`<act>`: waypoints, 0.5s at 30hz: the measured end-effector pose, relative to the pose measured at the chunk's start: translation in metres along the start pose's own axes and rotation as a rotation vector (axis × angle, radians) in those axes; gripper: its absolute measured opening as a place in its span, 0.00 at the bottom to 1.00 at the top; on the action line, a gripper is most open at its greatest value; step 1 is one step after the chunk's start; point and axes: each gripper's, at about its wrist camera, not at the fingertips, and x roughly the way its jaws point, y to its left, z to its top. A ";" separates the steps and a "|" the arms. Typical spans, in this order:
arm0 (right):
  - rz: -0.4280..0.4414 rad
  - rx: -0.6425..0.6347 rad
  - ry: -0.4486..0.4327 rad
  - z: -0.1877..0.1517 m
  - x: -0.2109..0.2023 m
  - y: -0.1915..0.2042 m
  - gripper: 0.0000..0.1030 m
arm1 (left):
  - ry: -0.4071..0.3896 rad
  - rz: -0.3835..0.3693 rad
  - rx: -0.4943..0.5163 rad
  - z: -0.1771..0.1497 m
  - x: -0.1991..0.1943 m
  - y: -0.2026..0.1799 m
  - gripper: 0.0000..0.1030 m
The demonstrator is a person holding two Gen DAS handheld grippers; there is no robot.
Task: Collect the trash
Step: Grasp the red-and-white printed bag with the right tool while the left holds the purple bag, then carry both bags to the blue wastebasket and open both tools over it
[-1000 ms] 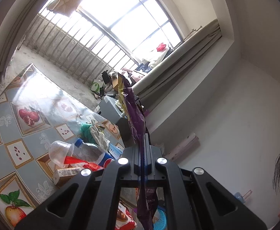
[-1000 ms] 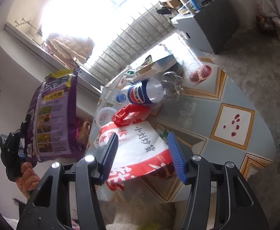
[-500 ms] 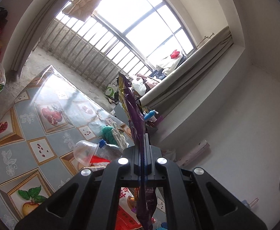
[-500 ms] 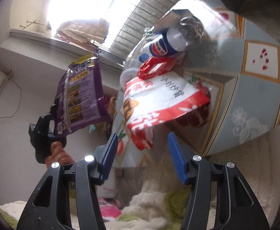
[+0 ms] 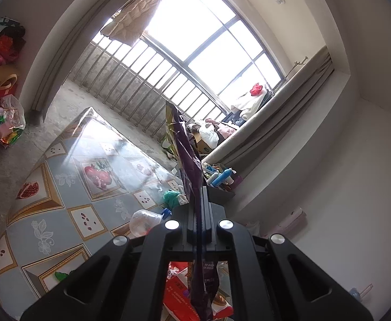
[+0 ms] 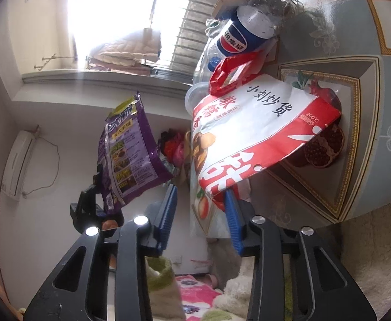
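Purple snack packet (image 6: 131, 147) with yellow top, red-and-white snack bag (image 6: 254, 139), blue-labelled bottle (image 6: 249, 32), grey-blue pomegranate-print tablecloth (image 5: 69, 192)

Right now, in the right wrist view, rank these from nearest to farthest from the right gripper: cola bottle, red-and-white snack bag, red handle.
1. Red-and-white snack bag: its corner hangs off the table between the closing jaws of the right gripper.
2. Red handle: just beyond the bag.
3. Cola bottle: farthest, lying behind the handle.
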 end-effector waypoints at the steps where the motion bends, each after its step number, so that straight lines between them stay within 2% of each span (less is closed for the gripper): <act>1: 0.012 0.007 0.000 0.001 0.002 -0.001 0.19 | -0.001 0.005 0.006 0.000 -0.001 -0.001 0.01; 2: 0.021 0.012 0.002 0.003 0.004 -0.001 0.11 | -0.003 0.011 0.011 0.000 -0.001 -0.001 0.01; 5: 0.052 0.035 0.006 0.001 0.002 -0.003 0.05 | -0.002 0.018 0.018 0.000 0.000 -0.002 0.01; 15: 0.178 0.023 -0.020 -0.009 -0.024 0.007 0.01 | 0.013 0.011 0.043 -0.003 0.009 -0.017 0.01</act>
